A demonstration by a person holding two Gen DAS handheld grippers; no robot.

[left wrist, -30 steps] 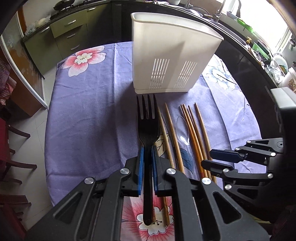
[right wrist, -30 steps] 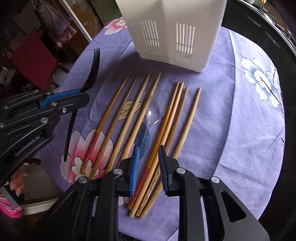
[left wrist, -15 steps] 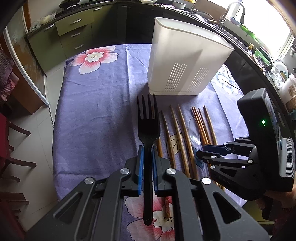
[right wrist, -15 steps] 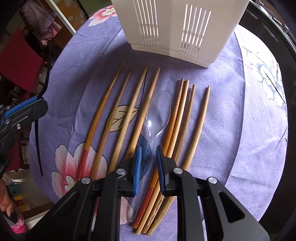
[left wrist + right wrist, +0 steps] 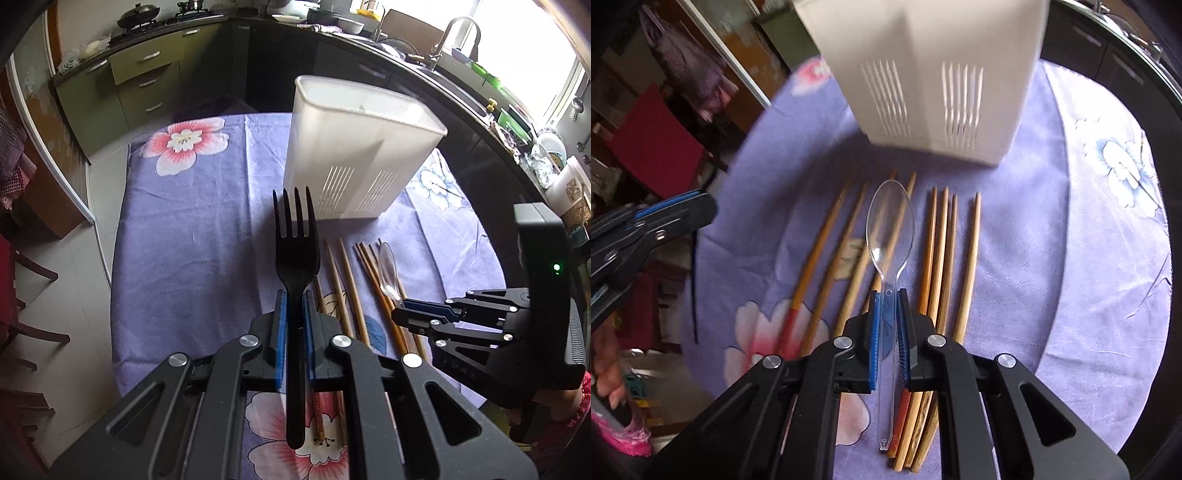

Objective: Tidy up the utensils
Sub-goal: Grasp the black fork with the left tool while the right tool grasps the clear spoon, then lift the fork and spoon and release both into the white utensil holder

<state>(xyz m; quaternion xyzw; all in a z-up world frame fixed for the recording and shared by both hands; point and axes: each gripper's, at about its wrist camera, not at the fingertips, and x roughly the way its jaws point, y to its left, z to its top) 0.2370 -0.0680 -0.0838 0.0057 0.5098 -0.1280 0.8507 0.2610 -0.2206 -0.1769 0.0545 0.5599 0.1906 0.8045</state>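
Now the right gripper (image 5: pixel 889 321) has just finished closing, and its blue pads pinch the neck of the clear spoon (image 5: pixel 890 225), which half a second ago lay flat among the chopsticks (image 5: pixel 938 258) with the jaws apart on either side of it. The spoon is off the cloth, bowl pointing toward the white holder (image 5: pixel 934 85) and handle end hanging back beneath the gripper. Beside it, the left gripper (image 5: pixel 294 321) is clenched on the black fork (image 5: pixel 295 251), tines forward and aimed at the near lower corner of the holder; its grip looks the same as a second ago, only carried a little higher.

So both hands are loaded, and I would say the picking part of this round is done; what remains is to carry fork and spoon up over the holder's open rim and drop them in.

The holder stands upright on the purple flowered cloth (image 5: pixel 192 251) that covers the bench, and it looks empty from the left view. The chopsticks lie in a loose fan just in front of the holder, some with red-painted ends, none yet gathered. From the left view the right gripper sits off to the holder's near right side.
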